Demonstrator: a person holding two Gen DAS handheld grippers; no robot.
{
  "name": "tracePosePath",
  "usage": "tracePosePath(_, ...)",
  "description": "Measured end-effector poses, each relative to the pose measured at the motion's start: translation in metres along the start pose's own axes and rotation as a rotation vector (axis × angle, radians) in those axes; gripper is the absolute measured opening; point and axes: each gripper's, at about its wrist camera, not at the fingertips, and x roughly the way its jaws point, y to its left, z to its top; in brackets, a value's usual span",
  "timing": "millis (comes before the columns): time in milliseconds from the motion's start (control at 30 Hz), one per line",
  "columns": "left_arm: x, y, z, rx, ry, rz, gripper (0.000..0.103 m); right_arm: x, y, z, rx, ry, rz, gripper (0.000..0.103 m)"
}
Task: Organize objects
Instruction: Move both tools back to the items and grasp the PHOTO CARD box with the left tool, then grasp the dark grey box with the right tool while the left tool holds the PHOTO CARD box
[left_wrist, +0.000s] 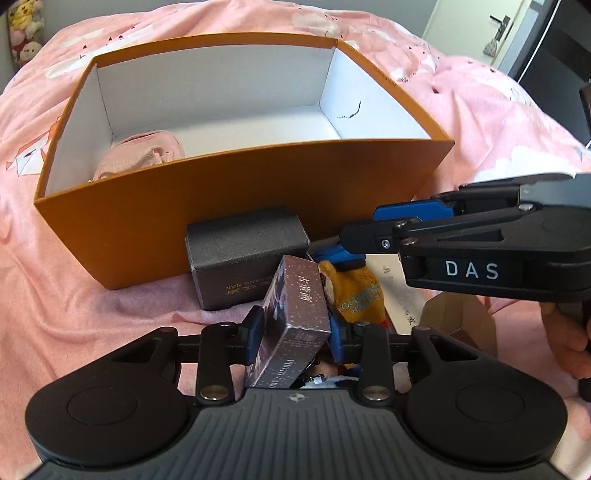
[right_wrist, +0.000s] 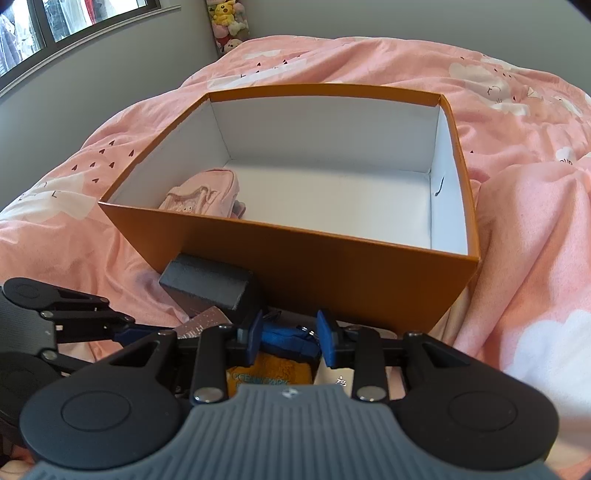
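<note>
I take the orange box (left_wrist: 240, 206) as my landmark; it sits open on the pink bed cover (left_wrist: 55, 302), white inside, with a pink pouch (left_wrist: 142, 157) lying in its near-left corner. Just in front of the box's near wall lies the small pile I am sorting. My left tool (left_wrist: 295, 332) is clenched on a sparkly grey card box (left_wrist: 295, 306), its blue pads pressing both long sides, the card box tilted with its far end pointing toward the orange box. Beyond it, touching or nearly touching the orange box's near wall, a dark grey case (left_wrist: 247, 258) with gold lettering rests on the cover. To the right of the card box lies a yellow plush toy (left_wrist: 354, 291) with blue cloth (right_wrist: 286, 339) at its end nearest the orange box. My right tool (right_wrist: 290, 338) has its pads pinching that blue cloth, so I read it as gripping the plush toy; in the left camera this tool reaches in from the right, with a hand (left_wrist: 565, 343) visible on its handle. A white card (left_wrist: 400, 291) with printed characters lies beneath the toy. Some plush toys (right_wrist: 227, 22) stand by the wall past the far end of the bed.
</note>
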Motion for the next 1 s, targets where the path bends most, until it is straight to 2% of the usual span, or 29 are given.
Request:
tracePosePath(167,-0.013,0.007,-0.007,-0.017,-0.015,0.042,0.028,-0.002,0.004,0.001,-0.018,-0.010,0.015,0.035)
tracePosePath(267,-0.027,0.020,-0.012,-0.077,-0.018,0.053,0.026,-0.003,0.011,0.003,-0.051,-0.015,0.030,0.037)
tracePosePath(333,-0.036,0.031,-0.014,-0.133,-0.018,0.044,0.026,-0.003,0.017,0.005,-0.083,-0.016,0.043,0.045)
tracePosePath(467,-0.058,0.047,-0.023,-0.212,-0.043,0.055,0.026,0.001,0.026,0.013,-0.139,-0.006,0.061,0.054)
tracePosePath(533,-0.068,0.055,-0.027,-0.251,-0.064,0.074,0.026,0.007,0.030,0.018,-0.168,0.004,0.064,0.065)
tracePosePath(600,-0.074,0.062,-0.027,-0.284,-0.089,0.103,0.026,0.013,0.033,0.021,-0.198,0.014,0.065,0.069)
tracePosePath(700,-0.079,0.073,-0.022,-0.326,-0.127,0.150,0.026,0.029,0.037,0.024,-0.218,0.067,0.092,0.069)
tracePosePath(800,-0.078,0.081,-0.016,-0.352,-0.151,0.164,0.026,0.046,0.041,0.024,-0.227,0.106,0.114,0.069)
tracePosePath(933,-0.072,0.087,-0.014,-0.364,-0.151,0.172,0.026,0.055,0.053,0.019,-0.266,0.100,0.119,0.062)
tracePosePath(1000,-0.069,0.090,-0.014,-0.372,-0.145,0.171,0.026,0.050,0.065,0.016,-0.328,0.077,0.110,0.053)
